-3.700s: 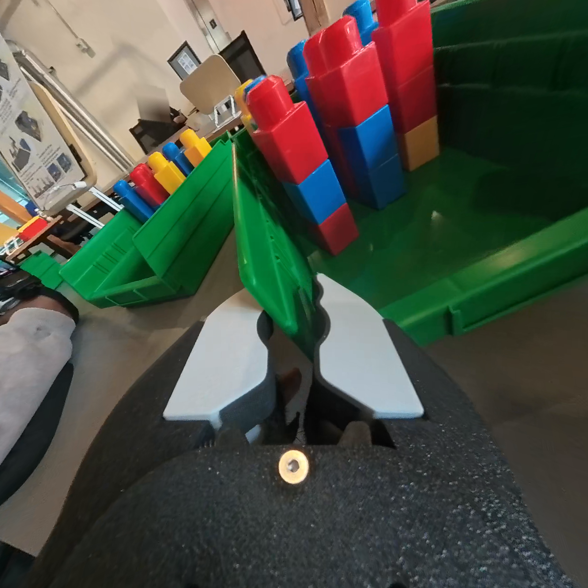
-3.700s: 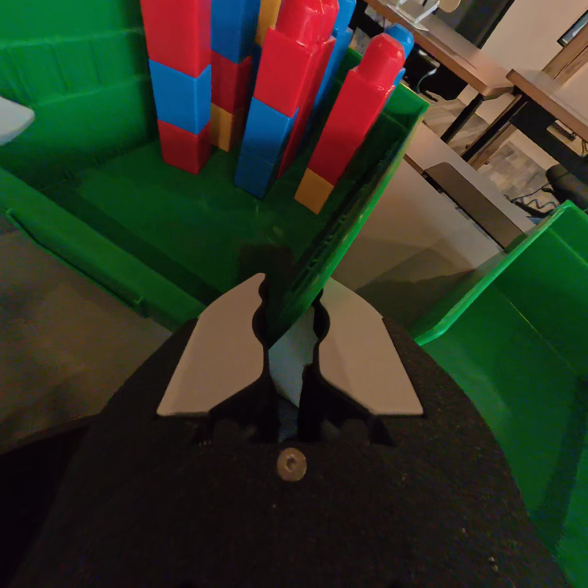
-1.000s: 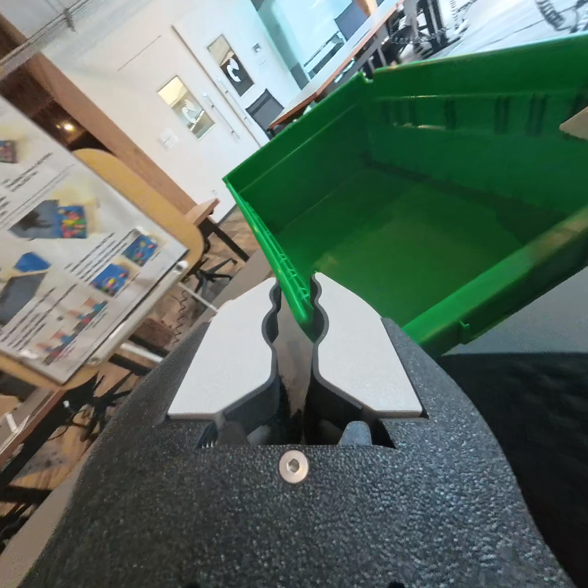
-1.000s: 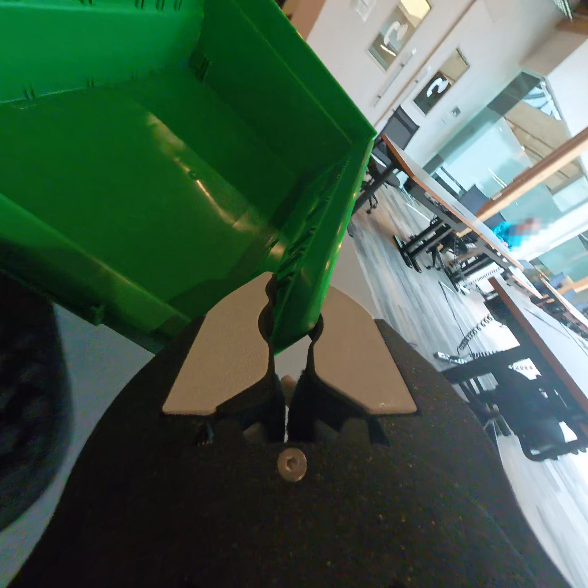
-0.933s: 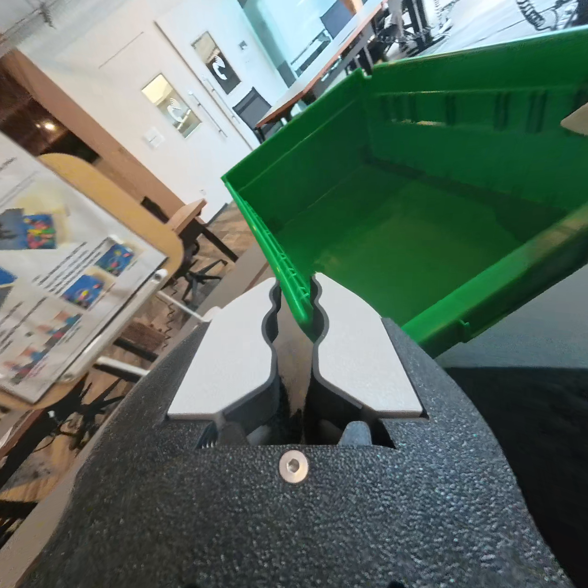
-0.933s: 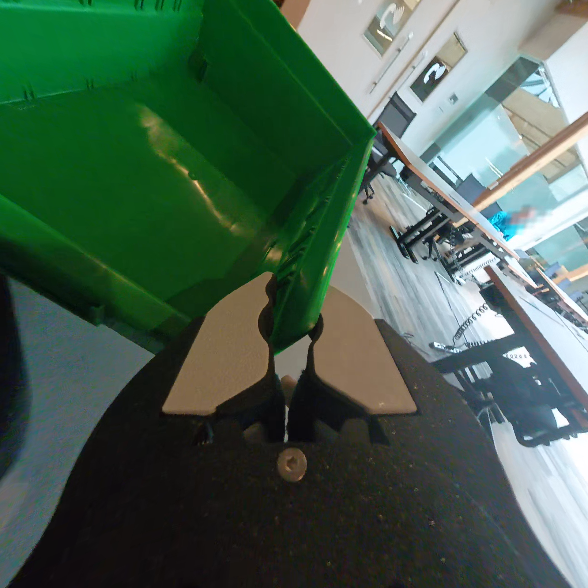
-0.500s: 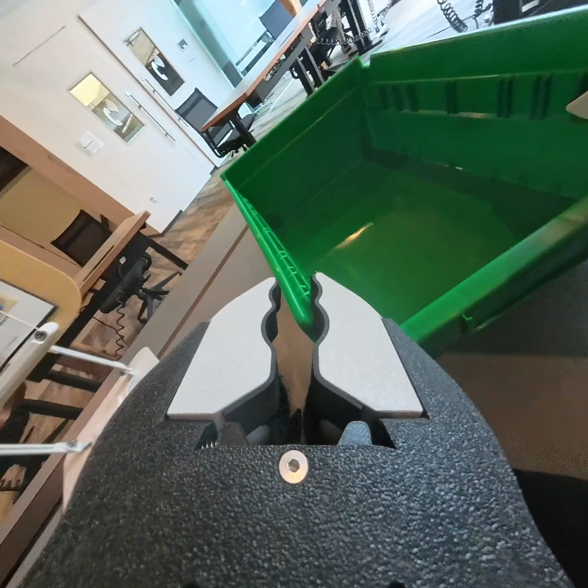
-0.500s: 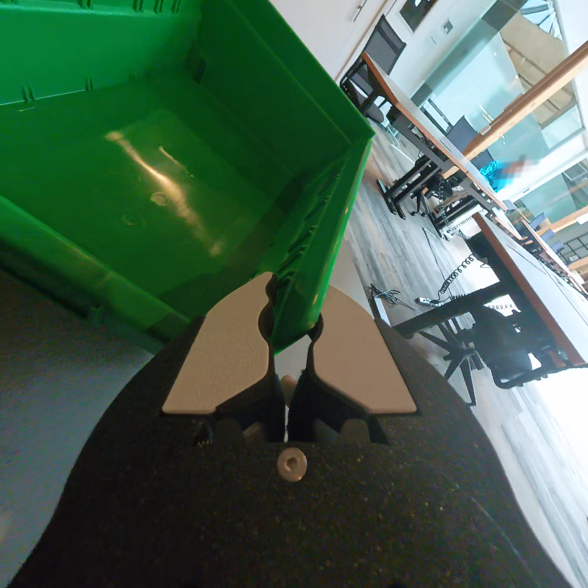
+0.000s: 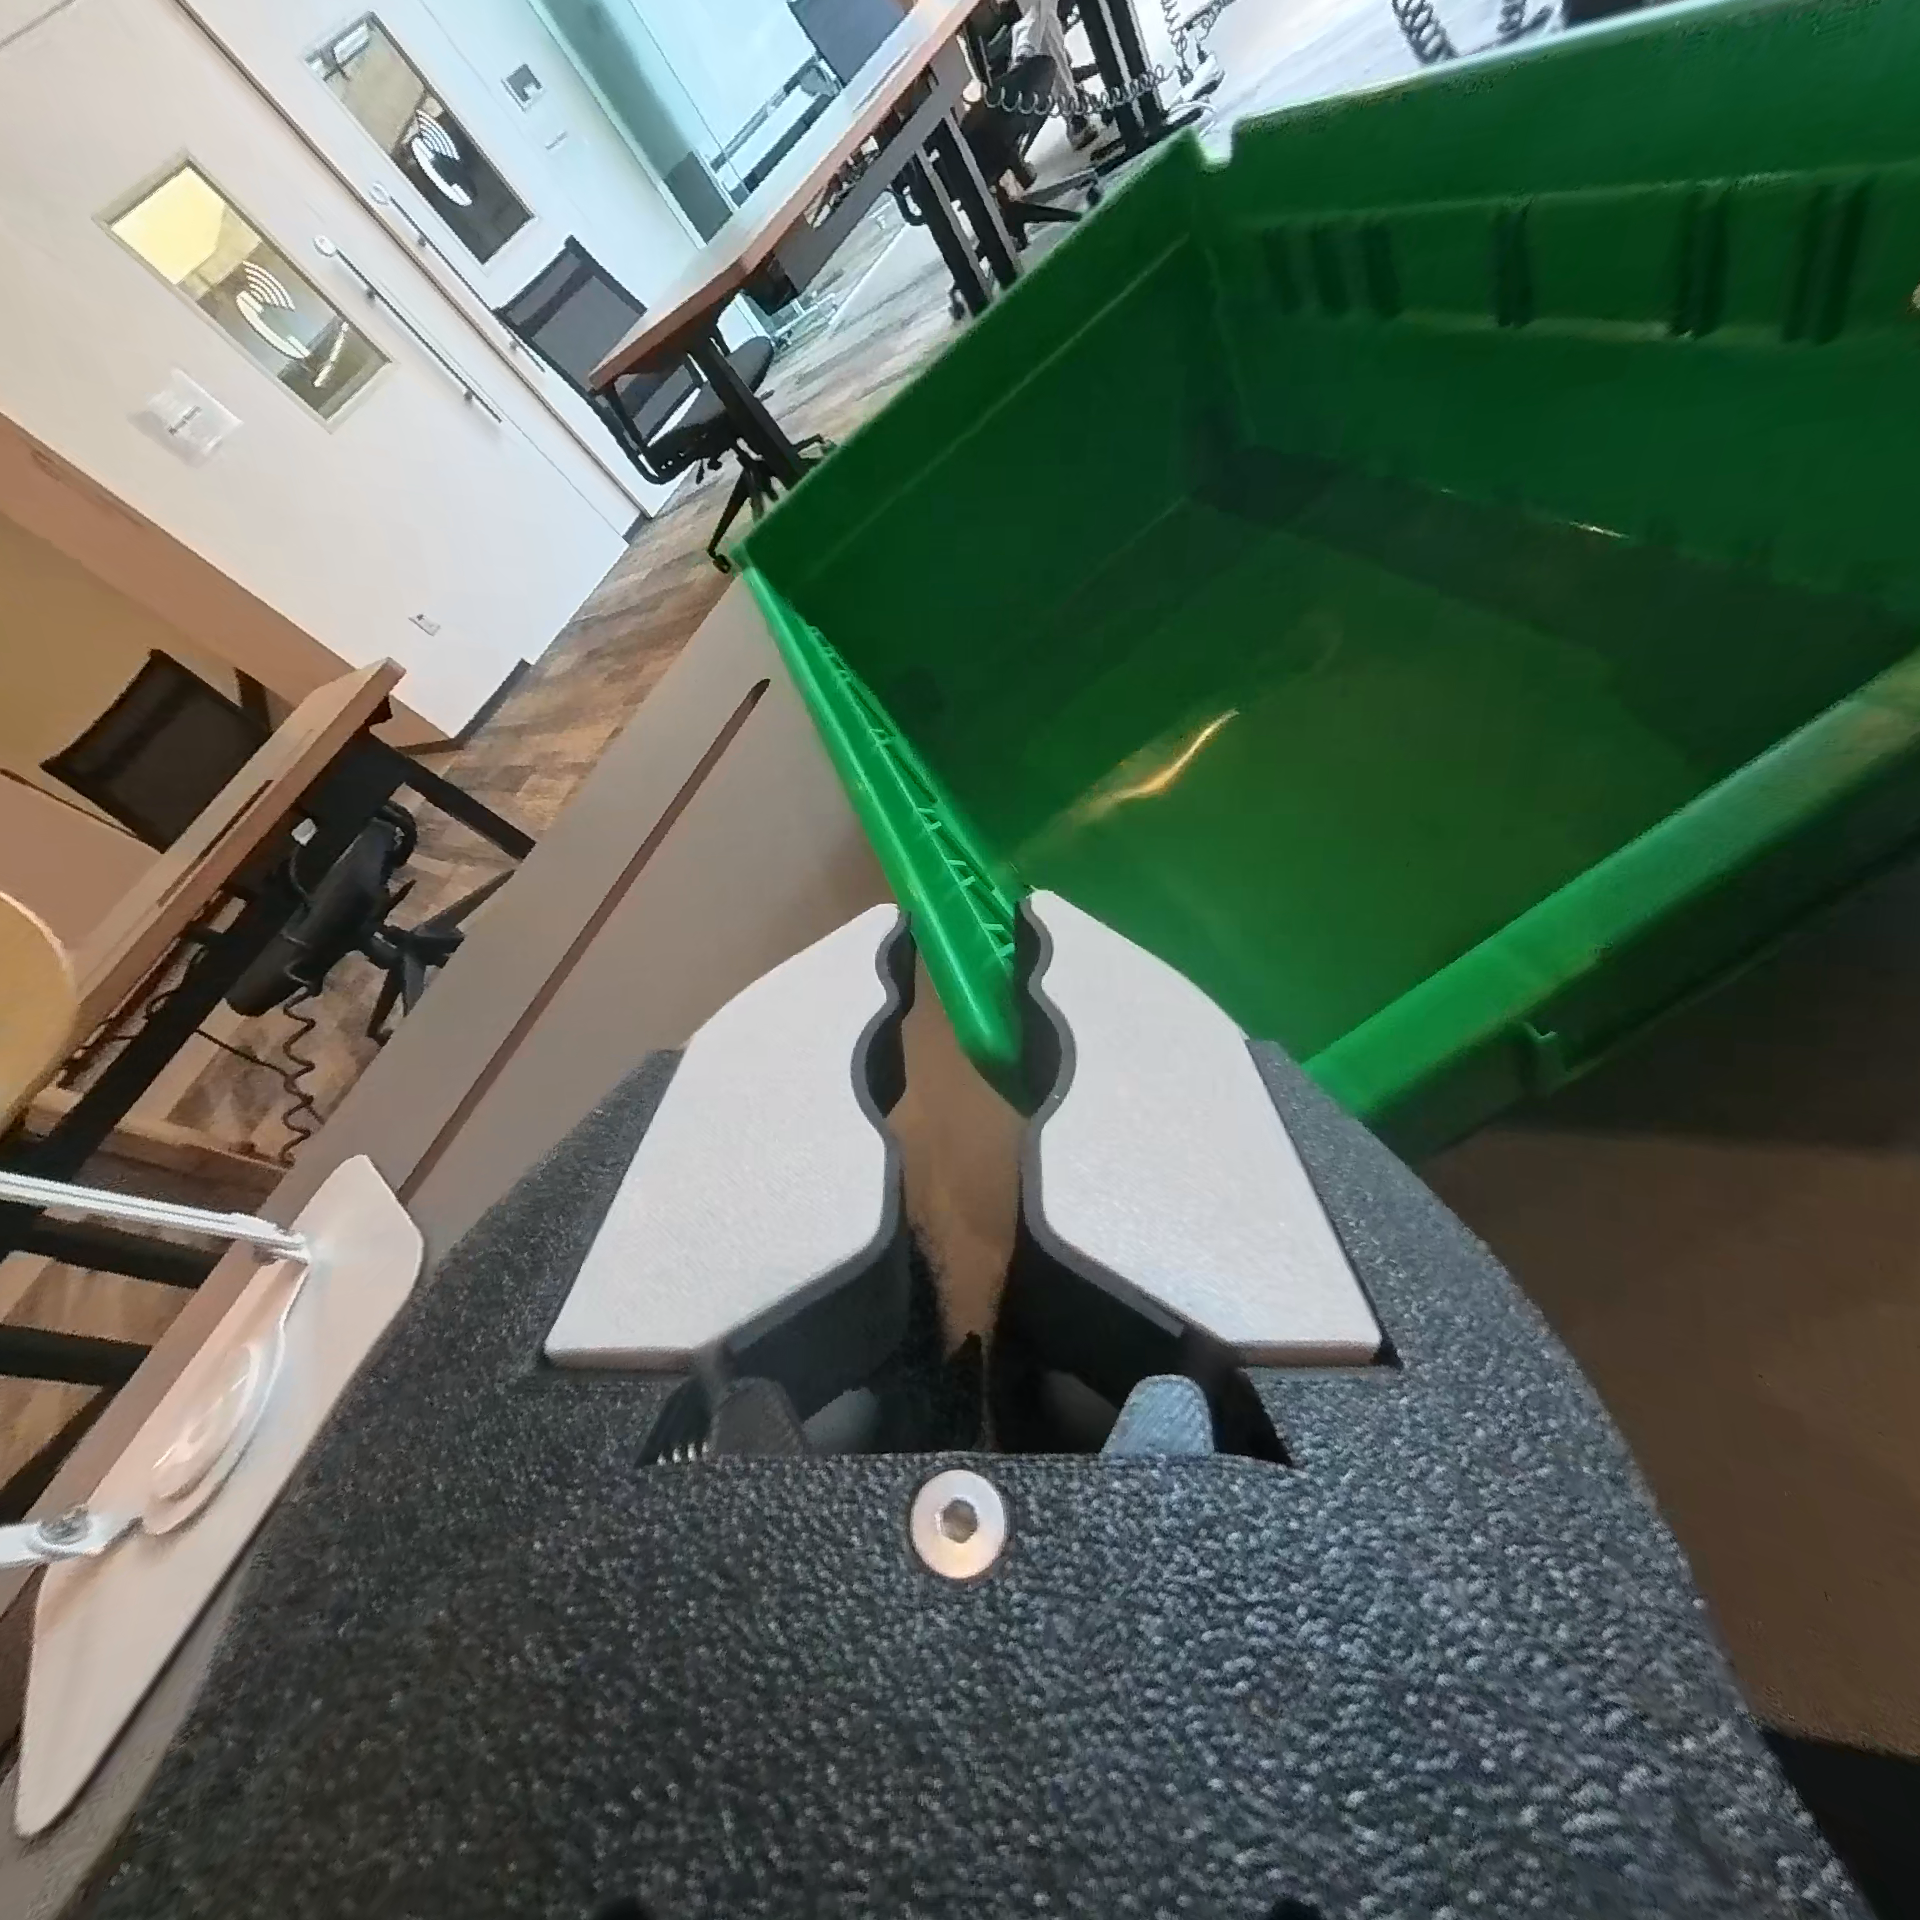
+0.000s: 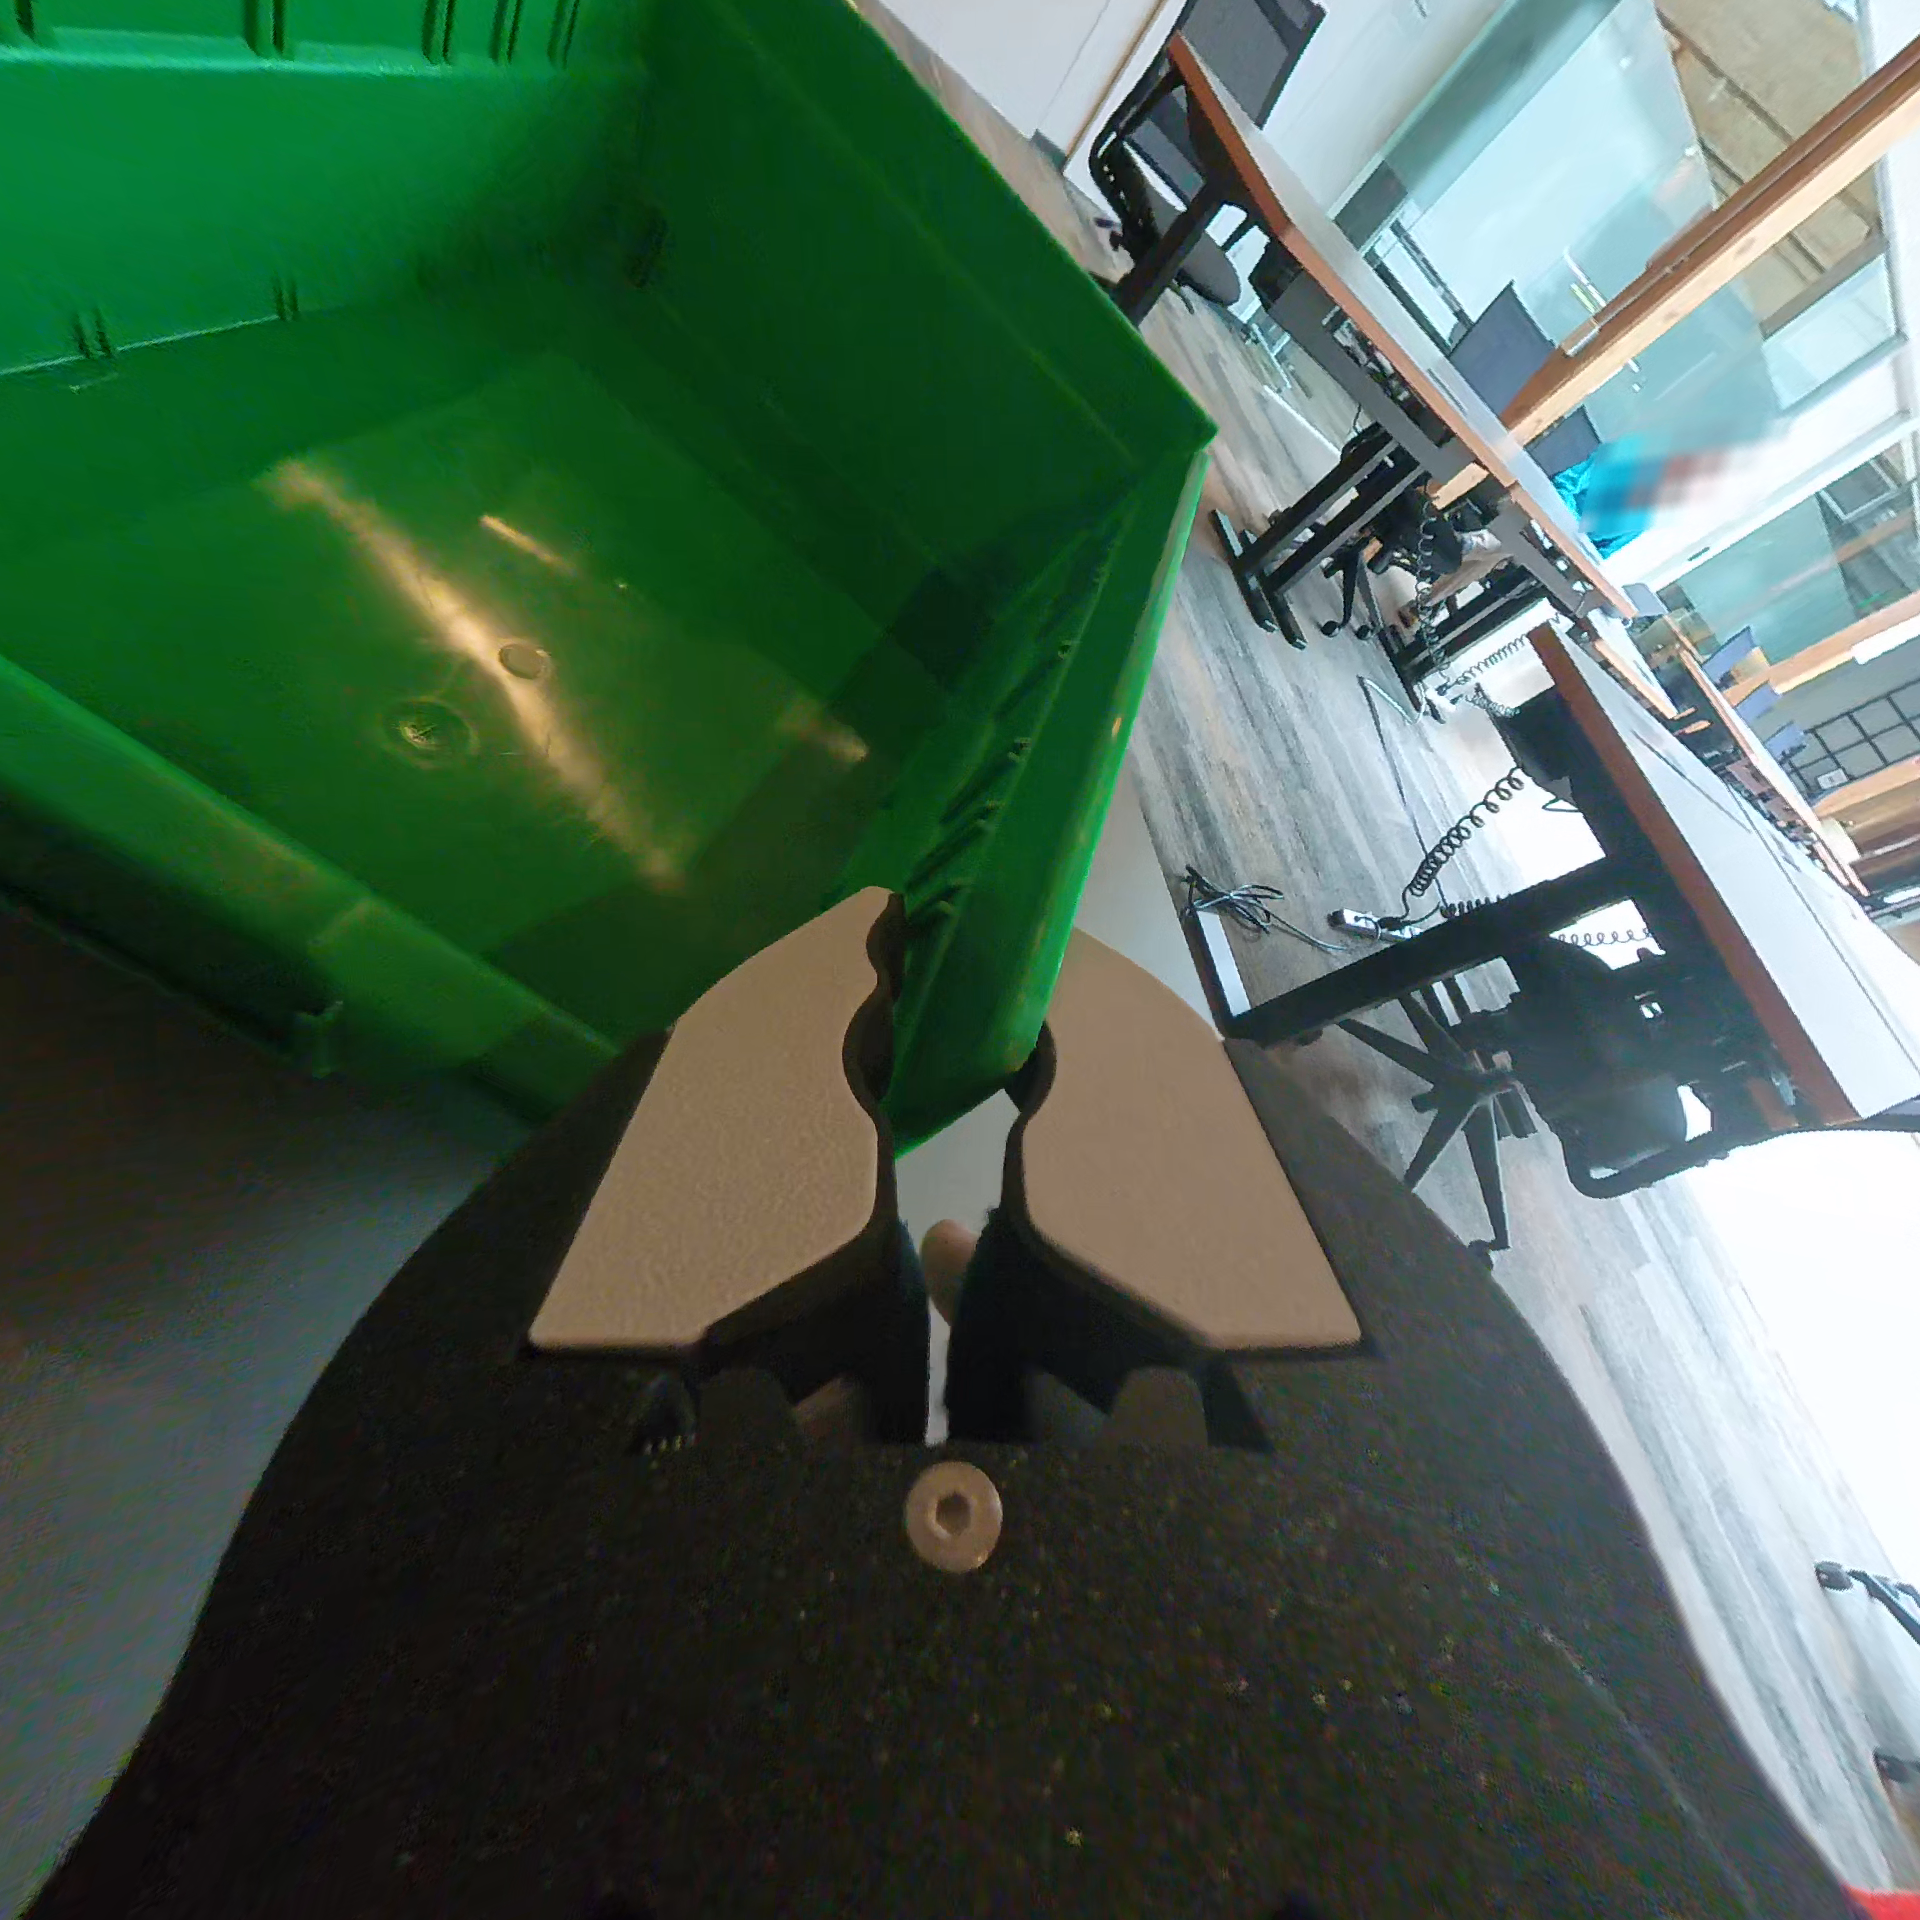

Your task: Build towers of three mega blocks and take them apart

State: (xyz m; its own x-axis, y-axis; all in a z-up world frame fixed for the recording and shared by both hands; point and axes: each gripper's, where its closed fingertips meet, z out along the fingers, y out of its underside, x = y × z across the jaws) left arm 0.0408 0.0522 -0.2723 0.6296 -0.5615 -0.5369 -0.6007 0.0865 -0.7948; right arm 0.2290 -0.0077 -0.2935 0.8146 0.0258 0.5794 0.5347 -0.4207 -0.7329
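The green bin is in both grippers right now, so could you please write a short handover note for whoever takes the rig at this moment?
Left gripper: shut on the left side rim of the green bin.
Right gripper: shut on the bin's right side rim.
The bin is held between the two, tilted in both views, and its visible inside holds nothing.
No mega blocks show in either view, so where they lie cannot be told from here.
Done: bin gripped on both sides, apparently emptied.
Left: probably set the bin down, let go, find the blocks, then build and take apart the three-block towers.
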